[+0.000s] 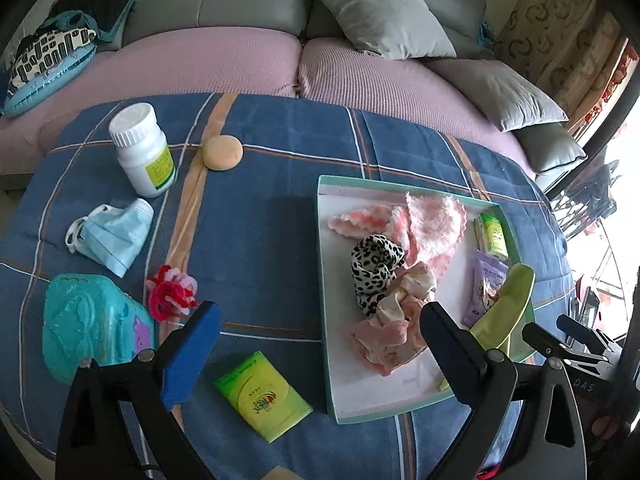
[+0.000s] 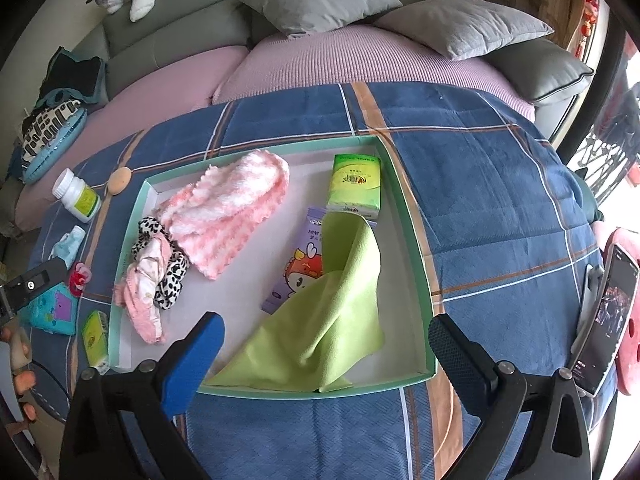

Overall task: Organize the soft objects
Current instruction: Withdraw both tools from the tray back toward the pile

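Note:
A shallow teal-rimmed tray (image 2: 260, 148) on the blue checked cloth holds a pink fluffy cloth (image 2: 232, 212), a leopard scrunchie (image 2: 172, 280), a pale pink scrunchie (image 2: 140, 300), two tissue packs and a crumpled green cloth (image 2: 332, 320). My right gripper (image 2: 326, 322) stands open just above the green cloth, pads apart from it. My left gripper (image 1: 320, 316) is open over the tray's left rim (image 1: 324, 280), nothing between its fingers. Left of the tray lie a green tissue pack (image 1: 262, 394), a red-pink scrunchie (image 1: 172, 292), a blue face mask (image 1: 112, 236) and a teal wipes pack (image 1: 92, 324).
A white pill bottle (image 1: 142, 148) and a round beige puff (image 1: 222, 152) stand at the table's far left. A sofa with grey pillows (image 1: 384, 16) runs behind. A phone on a pink stand (image 2: 612, 312) sits at the right edge.

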`<act>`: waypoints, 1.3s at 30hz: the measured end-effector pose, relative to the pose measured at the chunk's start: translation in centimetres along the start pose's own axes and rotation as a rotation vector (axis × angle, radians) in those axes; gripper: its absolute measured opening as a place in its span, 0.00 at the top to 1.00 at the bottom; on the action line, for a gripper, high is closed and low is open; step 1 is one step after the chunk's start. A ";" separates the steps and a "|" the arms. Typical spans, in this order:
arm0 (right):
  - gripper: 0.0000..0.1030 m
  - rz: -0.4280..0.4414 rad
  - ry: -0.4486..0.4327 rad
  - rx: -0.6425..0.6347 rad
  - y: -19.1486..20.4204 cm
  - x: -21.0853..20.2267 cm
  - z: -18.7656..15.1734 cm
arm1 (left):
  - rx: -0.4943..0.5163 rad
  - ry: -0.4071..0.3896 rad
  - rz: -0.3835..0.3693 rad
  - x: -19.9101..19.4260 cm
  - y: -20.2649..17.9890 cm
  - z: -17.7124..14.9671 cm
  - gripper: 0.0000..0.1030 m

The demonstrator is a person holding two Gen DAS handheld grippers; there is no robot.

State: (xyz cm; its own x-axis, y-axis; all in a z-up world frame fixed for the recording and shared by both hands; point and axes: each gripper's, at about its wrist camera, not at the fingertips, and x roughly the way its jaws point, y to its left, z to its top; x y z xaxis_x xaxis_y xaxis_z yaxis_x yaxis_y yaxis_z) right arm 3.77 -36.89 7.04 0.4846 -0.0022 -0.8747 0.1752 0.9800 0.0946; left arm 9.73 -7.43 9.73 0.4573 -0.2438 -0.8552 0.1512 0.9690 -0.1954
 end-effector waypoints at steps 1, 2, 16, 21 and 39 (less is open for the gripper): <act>0.00 0.002 -0.002 0.000 0.0 -0.1 0.0 | 0.002 -0.004 0.001 -0.1 0.1 0.1 0.03; 0.00 0.005 -0.006 0.000 0.1 -0.2 0.1 | 0.005 -0.014 0.000 -0.4 0.2 0.2 0.03; 0.00 0.143 -0.046 0.002 2.7 -1.5 0.9 | -0.077 -0.136 0.000 -4.5 4.9 1.7 0.03; 0.00 0.174 -0.056 -0.018 4.4 -1.7 1.1 | -0.114 -0.176 0.021 -6.2 7.3 2.3 0.03; 0.00 0.266 -0.052 -0.160 13.0 -1.4 3.2 | -0.206 -0.251 0.203 -10.8 19.6 4.2 0.03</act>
State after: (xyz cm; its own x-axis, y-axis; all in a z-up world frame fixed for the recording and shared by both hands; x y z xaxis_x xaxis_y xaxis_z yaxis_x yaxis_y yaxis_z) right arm 8.14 -24.75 11.05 0.5389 0.2524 -0.8036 -0.0988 0.9664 0.2372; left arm 11.41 14.06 17.12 0.6638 -0.0231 -0.7476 -0.1325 0.9801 -0.1479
